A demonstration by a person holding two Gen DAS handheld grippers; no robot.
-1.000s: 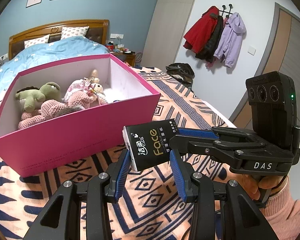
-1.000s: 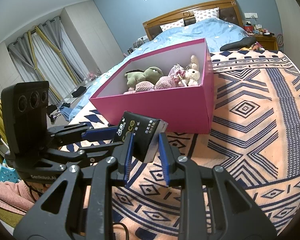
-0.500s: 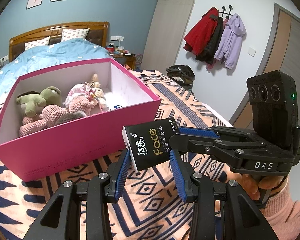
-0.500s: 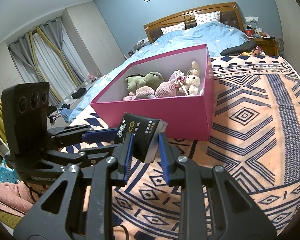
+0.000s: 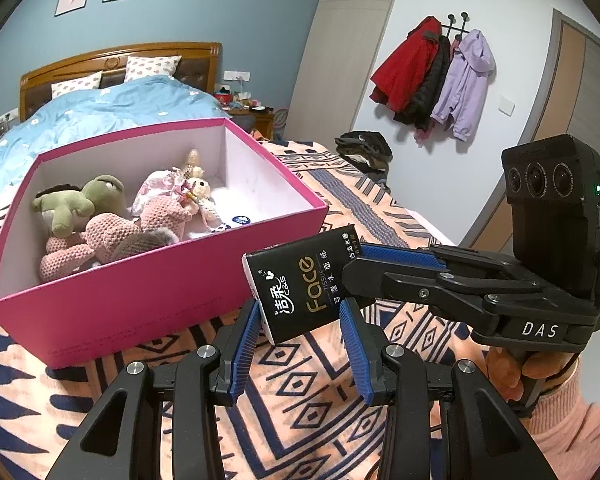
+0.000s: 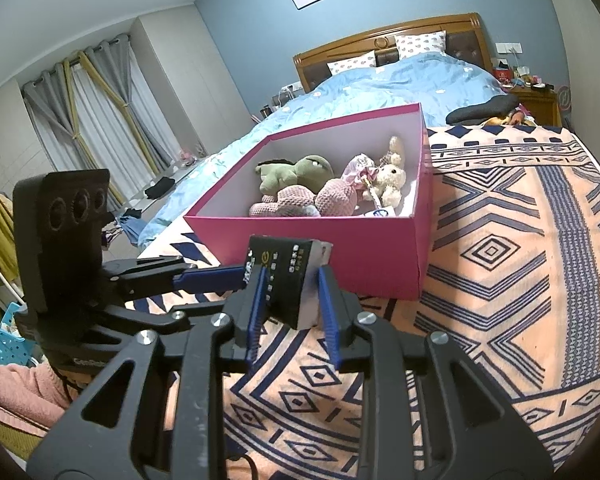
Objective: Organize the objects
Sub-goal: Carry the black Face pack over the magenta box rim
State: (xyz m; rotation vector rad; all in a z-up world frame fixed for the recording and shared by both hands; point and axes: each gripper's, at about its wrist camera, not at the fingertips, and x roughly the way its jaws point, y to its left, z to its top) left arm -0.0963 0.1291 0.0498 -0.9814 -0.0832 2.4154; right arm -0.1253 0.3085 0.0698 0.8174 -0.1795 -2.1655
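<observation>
While ribbed blue pads [image 5: 247, 344] pinch it, glossy black tissue pack [image 5: 300, 284] nears rigid pink box [image 5: 140, 292]

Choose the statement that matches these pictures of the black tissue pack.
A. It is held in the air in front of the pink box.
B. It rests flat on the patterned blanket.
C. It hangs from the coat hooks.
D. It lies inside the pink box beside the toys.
A: the tissue pack sits clamped between the tongs of both grippers, off the patterned blanket, on the near side of the pink box.
</observation>
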